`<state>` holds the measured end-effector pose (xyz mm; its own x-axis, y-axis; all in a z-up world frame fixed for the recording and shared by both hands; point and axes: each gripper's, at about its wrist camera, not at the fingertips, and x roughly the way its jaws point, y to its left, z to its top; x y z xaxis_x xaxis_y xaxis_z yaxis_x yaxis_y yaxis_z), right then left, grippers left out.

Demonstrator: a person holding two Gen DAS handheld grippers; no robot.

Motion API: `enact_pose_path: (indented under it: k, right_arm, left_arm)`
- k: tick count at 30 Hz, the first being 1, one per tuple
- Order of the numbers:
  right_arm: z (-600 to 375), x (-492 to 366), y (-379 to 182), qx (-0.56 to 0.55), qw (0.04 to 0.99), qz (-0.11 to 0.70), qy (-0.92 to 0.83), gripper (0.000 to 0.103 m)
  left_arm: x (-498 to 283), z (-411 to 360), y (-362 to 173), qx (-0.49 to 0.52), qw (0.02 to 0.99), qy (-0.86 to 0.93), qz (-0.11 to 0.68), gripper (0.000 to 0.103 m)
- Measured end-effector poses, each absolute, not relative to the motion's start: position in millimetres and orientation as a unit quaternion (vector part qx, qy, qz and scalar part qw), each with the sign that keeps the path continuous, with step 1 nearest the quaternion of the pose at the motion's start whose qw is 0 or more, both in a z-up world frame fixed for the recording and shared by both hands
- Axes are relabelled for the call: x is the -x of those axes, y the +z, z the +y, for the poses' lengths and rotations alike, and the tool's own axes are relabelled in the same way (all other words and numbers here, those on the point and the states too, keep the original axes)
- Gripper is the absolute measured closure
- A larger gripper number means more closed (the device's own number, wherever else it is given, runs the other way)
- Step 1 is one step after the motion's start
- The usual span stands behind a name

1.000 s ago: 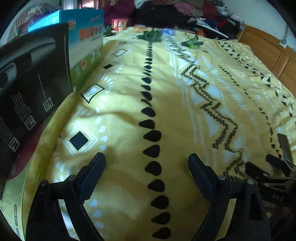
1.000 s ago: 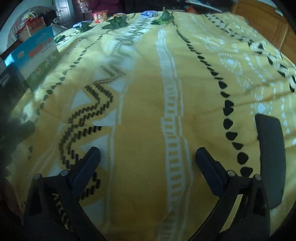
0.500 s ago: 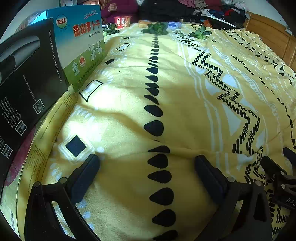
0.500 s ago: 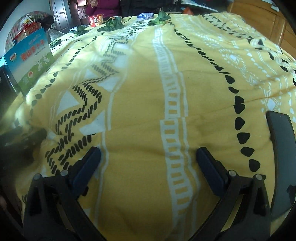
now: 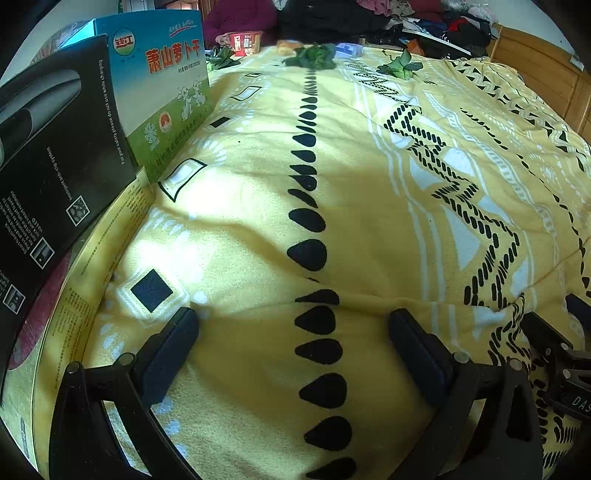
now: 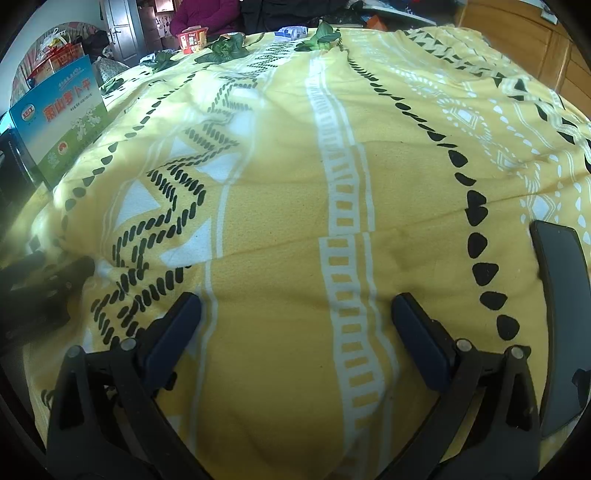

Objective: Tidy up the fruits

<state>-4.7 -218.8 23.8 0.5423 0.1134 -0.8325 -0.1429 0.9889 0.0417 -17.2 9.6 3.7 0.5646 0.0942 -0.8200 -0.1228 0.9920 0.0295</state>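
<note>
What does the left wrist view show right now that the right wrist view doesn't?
Left only: the black box against the blue-green box's near side, and an orange item at the far edge. Right only: a dark phone lying on the blanket, and a door. Both: blue-green box, red cup, leafy greens, both claws open.

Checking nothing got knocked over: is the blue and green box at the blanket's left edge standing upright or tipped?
Upright. The blue and green box stands on edge, printed face vertical, beside the black box.

I see a yellow fleece blanket (image 5: pixel 369 206) with black teardrops, white ladder stripes, zigzags; a blue-green carton (image 5: pixel 162 92) at its left edge, red lettering.
</note>
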Motion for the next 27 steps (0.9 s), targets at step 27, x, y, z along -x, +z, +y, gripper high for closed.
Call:
enact_pose_path:
  k: [27]
  right_arm:
    - [-218.0,6.2,24.3,0.021,0.877,0.475,0.070,0.000]
  left_arm:
    - [17.0,9.1,3.7,0.016,0.884,0.062,0.462,0.000]
